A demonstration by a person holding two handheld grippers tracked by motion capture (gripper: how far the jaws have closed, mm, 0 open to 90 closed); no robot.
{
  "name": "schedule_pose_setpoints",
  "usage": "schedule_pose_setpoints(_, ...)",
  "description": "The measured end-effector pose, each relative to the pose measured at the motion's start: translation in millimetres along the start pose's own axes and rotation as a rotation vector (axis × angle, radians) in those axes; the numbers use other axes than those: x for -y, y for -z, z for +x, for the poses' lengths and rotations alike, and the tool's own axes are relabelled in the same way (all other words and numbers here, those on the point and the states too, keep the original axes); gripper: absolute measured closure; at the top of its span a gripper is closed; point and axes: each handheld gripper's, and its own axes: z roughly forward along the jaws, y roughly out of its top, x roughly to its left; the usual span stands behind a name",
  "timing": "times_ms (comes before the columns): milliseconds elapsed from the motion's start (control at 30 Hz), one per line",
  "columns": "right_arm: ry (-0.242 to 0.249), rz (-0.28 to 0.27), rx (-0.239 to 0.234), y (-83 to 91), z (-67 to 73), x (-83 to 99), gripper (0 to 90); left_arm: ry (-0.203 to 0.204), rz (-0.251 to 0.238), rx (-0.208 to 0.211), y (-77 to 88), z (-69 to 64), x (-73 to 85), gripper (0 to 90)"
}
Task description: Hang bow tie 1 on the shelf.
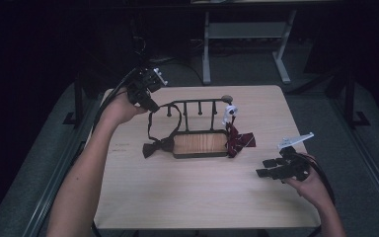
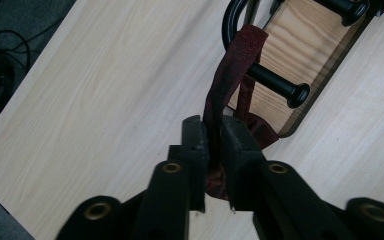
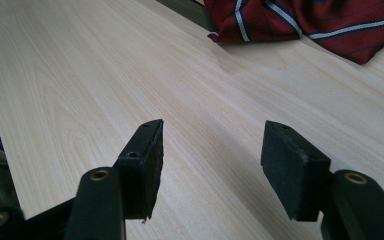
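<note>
My left gripper has its jaws narrow around the dark red strap looped over the rack's peg (right gripper gapes wide, empty, over the counter).

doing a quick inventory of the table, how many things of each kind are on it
rack: 1, black metal with a wooden base
bow ties: 2, dark bow tie at the left end of the rack with its strap between the left gripper's jaws, striped red bow tie at the right end
small white thing on the rack's right end: 1, too small to tell what it is
total: 4
</note>
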Motion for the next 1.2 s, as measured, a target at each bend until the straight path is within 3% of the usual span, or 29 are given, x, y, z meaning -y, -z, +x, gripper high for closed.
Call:
schedule_pose_setpoints(167, -0.006, -0.003, 0.011, 4.4, -1.1, 1.7, 42.0, -0.005, -0.005, -0.002, 0.1, -2.7, 3.1, 72.2)
schedule_pose_setpoints(467, -0.016, -0.019, 0.021, 8.2, -3.4, 3.6, 41.7, -0.011, -0.036, 0.025, -0.7, -6.6, 14.7, 69.1)
schedule_pose_setpoints(733, -0.021, -0.019, 0.026, 8.3, -4.3, 4.0, 41.6, 0.021, -0.075, 0.027, 4.9, -5.7, 33.0, 66.3)
schedule_pose_setpoints(1200, -0.029, -0.011, 0.038, 7.8, -5.2, 4.4, 41.6, -0.014, -0.105, 0.037, 11.9, -17.5, 53.4, 65.0)
